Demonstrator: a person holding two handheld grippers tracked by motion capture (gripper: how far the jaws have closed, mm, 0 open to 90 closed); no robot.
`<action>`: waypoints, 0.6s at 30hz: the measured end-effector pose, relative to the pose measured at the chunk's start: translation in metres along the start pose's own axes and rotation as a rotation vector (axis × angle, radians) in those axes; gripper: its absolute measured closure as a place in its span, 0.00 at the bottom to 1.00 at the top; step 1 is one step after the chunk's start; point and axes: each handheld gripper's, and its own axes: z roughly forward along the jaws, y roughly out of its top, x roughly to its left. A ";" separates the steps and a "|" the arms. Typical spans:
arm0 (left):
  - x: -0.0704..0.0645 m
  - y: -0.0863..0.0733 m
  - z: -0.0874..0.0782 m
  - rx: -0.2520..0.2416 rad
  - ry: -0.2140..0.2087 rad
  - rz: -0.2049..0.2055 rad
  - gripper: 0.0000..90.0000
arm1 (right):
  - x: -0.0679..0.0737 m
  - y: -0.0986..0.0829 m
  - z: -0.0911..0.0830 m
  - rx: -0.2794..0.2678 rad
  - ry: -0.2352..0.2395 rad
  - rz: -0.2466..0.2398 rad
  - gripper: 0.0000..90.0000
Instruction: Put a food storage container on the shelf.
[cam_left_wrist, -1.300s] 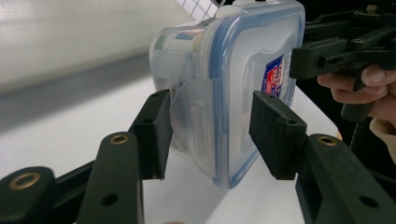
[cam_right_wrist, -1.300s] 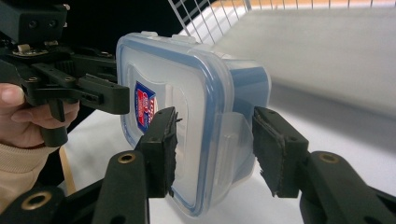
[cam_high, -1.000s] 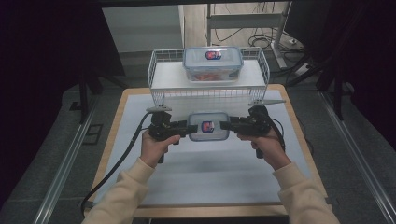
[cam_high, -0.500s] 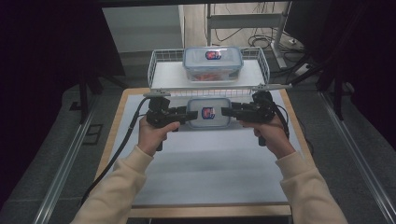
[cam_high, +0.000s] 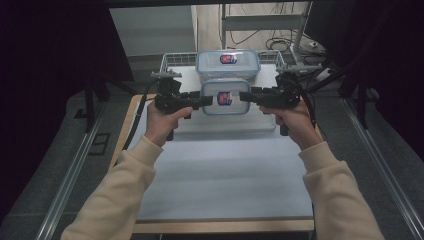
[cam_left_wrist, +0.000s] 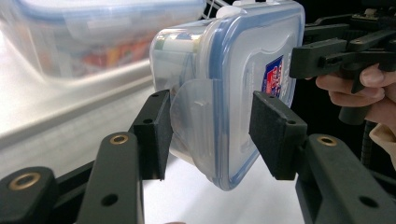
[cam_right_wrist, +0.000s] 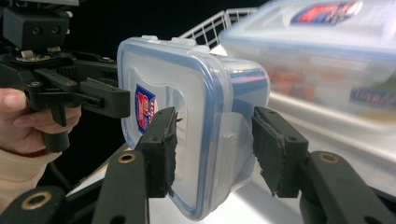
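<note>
Lidded food container clamped between my left gripper and right gripper.
Long axis nine-to-three, lid up, above white table; wire basket at twelve.

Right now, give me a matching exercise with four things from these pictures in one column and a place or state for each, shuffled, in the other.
Things:
1. small lidded box
2. larger lidded box
3. left claw
4. wire basket

Places or states:
A. sits in the wire basket
B. grips the small box's left end
C. held up in the air between both claws
D. stands at the table's far edge

Pairs: 1-C, 2-A, 3-B, 4-D
</note>
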 end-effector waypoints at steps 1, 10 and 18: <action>0.001 0.003 0.000 -0.002 -0.001 0.003 0.56 | -0.001 0.005 0.000 -0.002 0.000 -0.003 0.57; 0.012 0.042 0.003 -0.005 0.004 0.009 0.56 | -0.013 0.041 0.003 -0.011 -0.004 0.006 0.57; 0.026 0.065 0.007 -0.015 0.005 0.007 0.56 | -0.025 0.066 0.011 -0.016 -0.005 0.014 0.56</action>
